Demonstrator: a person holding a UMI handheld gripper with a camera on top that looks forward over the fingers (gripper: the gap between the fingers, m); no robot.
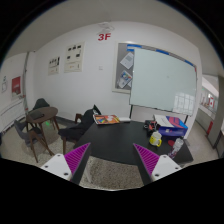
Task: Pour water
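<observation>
From the gripper's own view, the gripper [111, 160] is hanging high above the table, its two fingers spread wide and nothing between them; each pink pad [72, 157] is showing bare. It is holding nothing.

The thing to pour from is not plain to me. Over on the far right end of the dark table [120, 135] a cluster of small items [168, 135] is sitting, one of them yellowish, another pinkish, and any bottle or cup for the water is probably among them, but they are too small to tell apart. It lies well beyond the fingers and off to the right of them.

If it is a plastic bottle or cup, I would judge it light when near empty, noticeably heavier when full, smooth-sided and a bit slippery, and likely to give if squeezed hard. Taking it around the middle of the body, below any neck, looks the safest hold for tipping.

Just ahead of the fingers a pale mottled mat [110, 172] is lying on the near part of the surface. An orange-edged item [107, 120] is resting further up the table.

Around the room, chairs [42, 125] are standing to the left, a large whiteboard [160, 80] is leaning at the back wall, posters [72, 58] are hanging on it, and a red "3F" sign [104, 36] is showing above.
</observation>
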